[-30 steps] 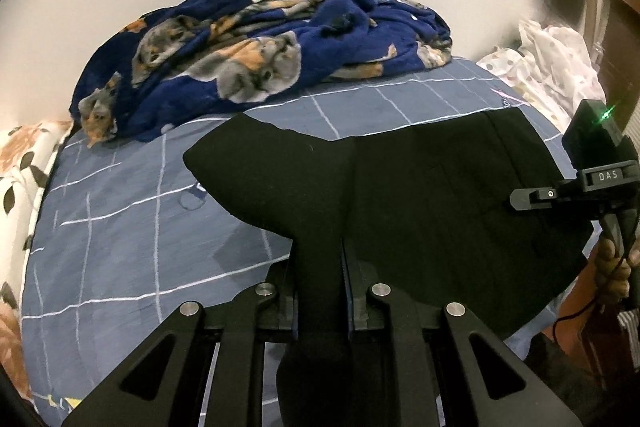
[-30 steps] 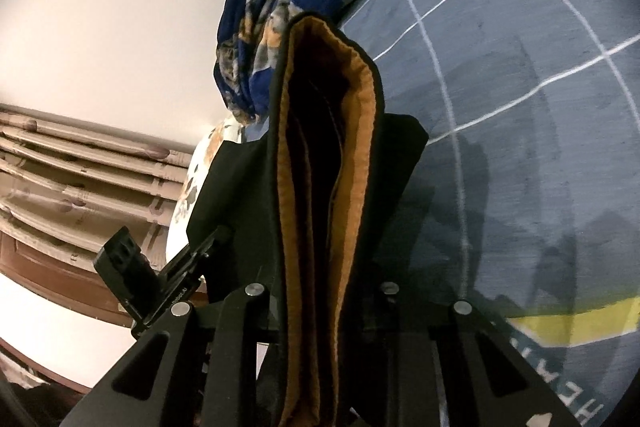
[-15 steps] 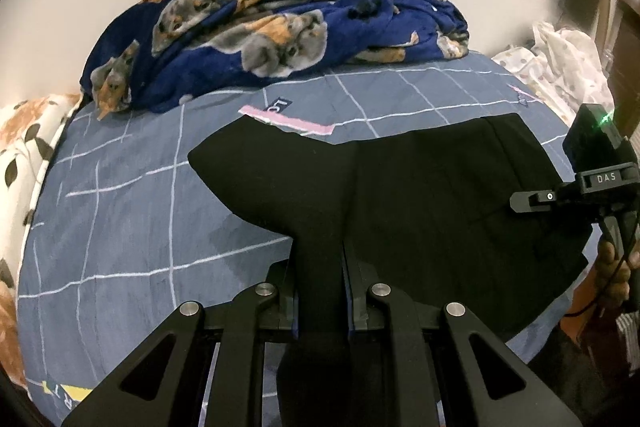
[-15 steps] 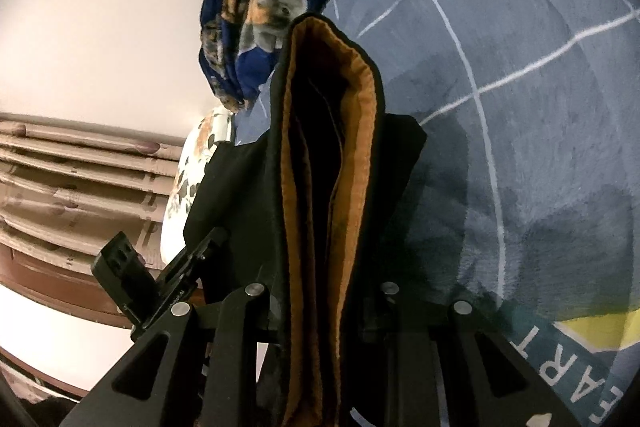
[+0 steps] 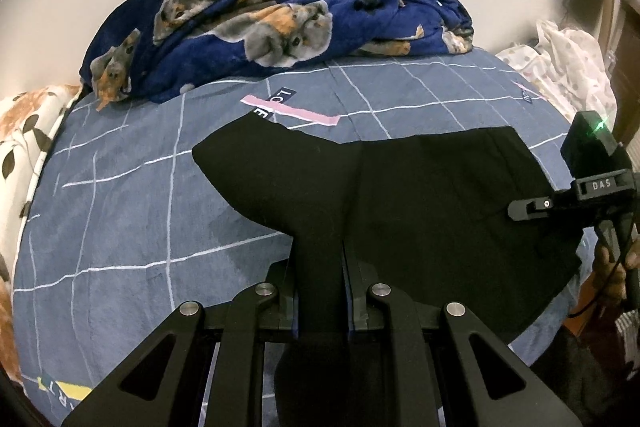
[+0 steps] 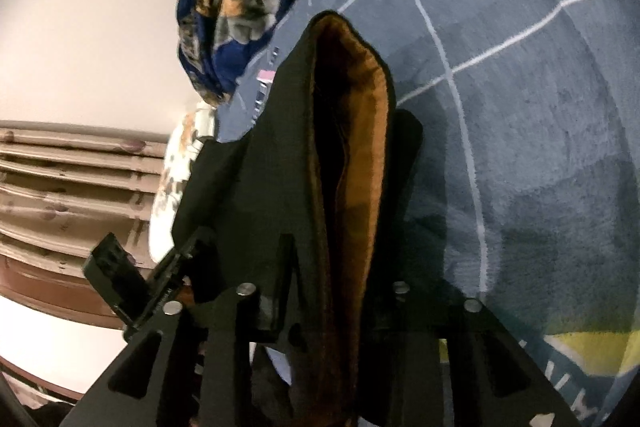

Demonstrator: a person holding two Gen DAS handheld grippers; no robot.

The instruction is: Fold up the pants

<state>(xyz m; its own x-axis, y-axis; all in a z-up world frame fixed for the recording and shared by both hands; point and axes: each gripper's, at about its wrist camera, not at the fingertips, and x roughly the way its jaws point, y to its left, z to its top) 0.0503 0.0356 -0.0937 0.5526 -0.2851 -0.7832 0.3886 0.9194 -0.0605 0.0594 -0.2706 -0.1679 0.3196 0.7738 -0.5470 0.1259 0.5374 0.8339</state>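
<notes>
Black pants (image 5: 440, 207) lie spread on the blue checked bedsheet (image 5: 120, 227). My left gripper (image 5: 320, 259) is shut on a bunched fold of the pants at its near edge. In the right wrist view a thick doubled edge of the pants (image 6: 280, 167) with an orange-brown lining (image 6: 360, 131) stands between the fingers of my right gripper (image 6: 344, 279). Those jaws are opening and their pads have drawn off the cloth. The right gripper (image 5: 592, 187) shows at the pants' right edge, with a hand (image 5: 612, 267) below it. The left gripper (image 6: 120, 283) shows at lower left.
A dark blue blanket with dog prints (image 5: 280, 27) is heaped at the far side of the bed. A floral pillow (image 5: 24, 131) lies at the left edge and white dotted cloth (image 5: 568, 67) at the far right. A pale wall stands behind.
Both grippers have sunk toward the bed with the pants, so more sheet and a pink label show beyond the cloth. The right gripper's fingers have spread apart from the doubled edge.
</notes>
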